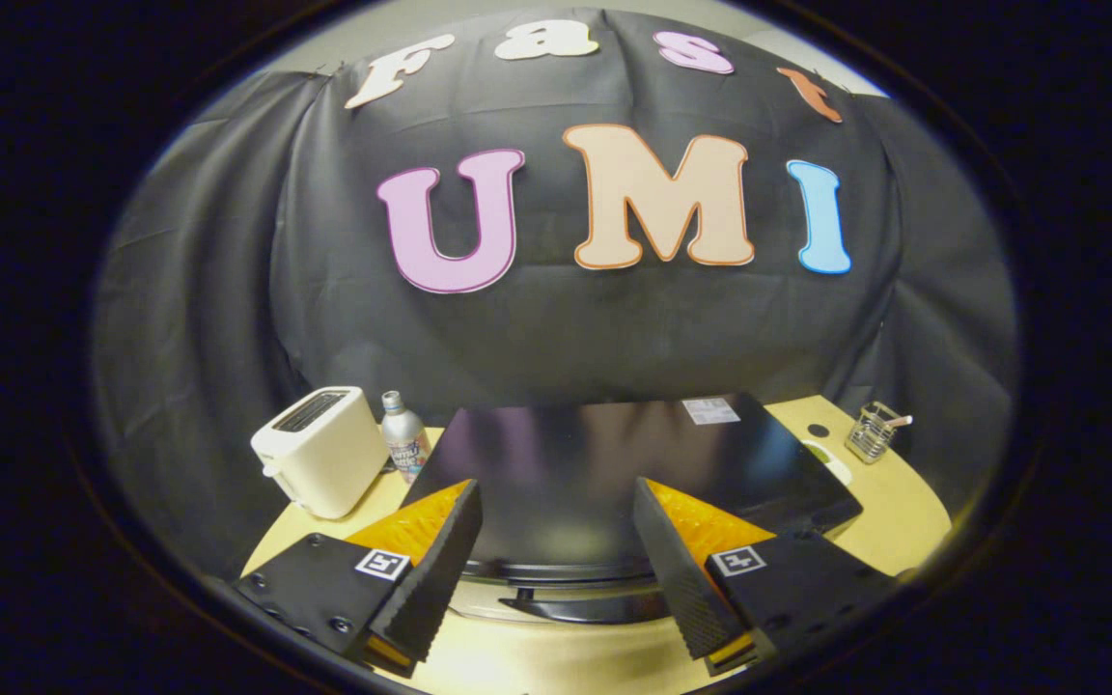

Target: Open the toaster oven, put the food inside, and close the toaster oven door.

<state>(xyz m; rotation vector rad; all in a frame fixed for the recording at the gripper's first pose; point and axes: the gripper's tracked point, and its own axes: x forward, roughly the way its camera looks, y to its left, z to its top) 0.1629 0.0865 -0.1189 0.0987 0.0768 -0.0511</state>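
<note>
Right now you are holding the claw [556,541] wide open, gripping nothing. It is hanging over the black toaster oven [614,473], whose door handle [585,606] is sitting low between the fingers. A white toaster [321,449] is waiting off to its left.

We see the glossy black toaster oven [604,473] just ahead of and below the fingers, its door handle [585,606] lying between them.

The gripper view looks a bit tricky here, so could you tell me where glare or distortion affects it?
In the gripper view, fisheye bending curves the table edge; the glossy top of the toaster oven mirrors the wall, with pale sheen; the white toaster and bottle stay sharp; the gripper hangs open above the oven's front.
</note>
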